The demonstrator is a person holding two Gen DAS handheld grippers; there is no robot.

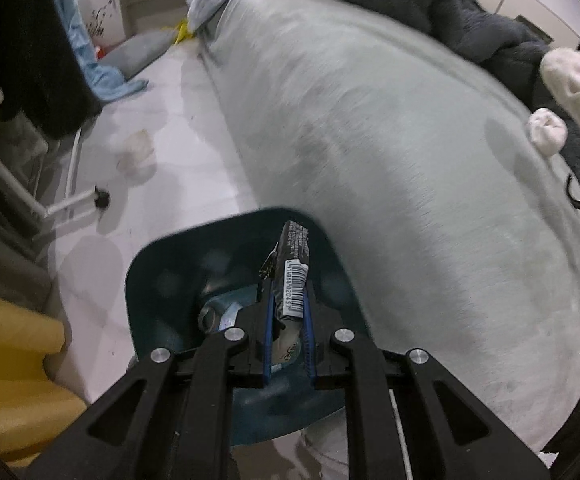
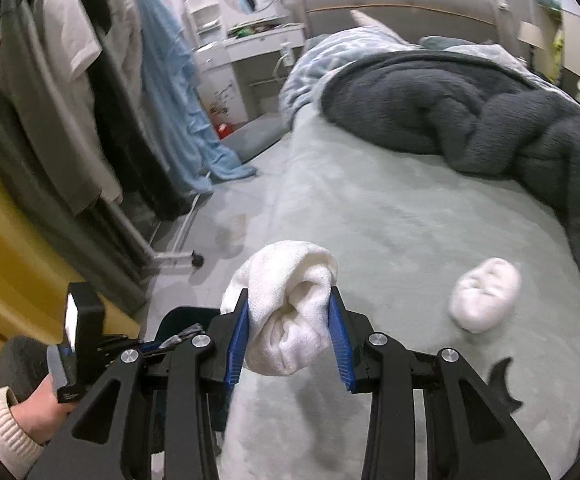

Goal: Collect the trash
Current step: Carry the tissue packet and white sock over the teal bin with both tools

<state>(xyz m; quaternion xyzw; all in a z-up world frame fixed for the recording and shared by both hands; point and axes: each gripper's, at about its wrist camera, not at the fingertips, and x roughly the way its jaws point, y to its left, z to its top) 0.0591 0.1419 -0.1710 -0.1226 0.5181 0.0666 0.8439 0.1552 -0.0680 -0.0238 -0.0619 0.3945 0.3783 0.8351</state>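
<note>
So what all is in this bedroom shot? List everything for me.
Wrapper: one, dark with a barcode label, clamped in the left tool over the bin.
Bin: one, teal, on the floor beside the bed.
White wad: one, clamped in the right tool.
Second white wad: one, lying on the bed.
Bed: one, grey-green cover.
Blanket: one, dark grey, heaped on the bed.
Blue cloth: one, hanging left.
Left tool: black, blue pads.
Right tool: same.
</note>
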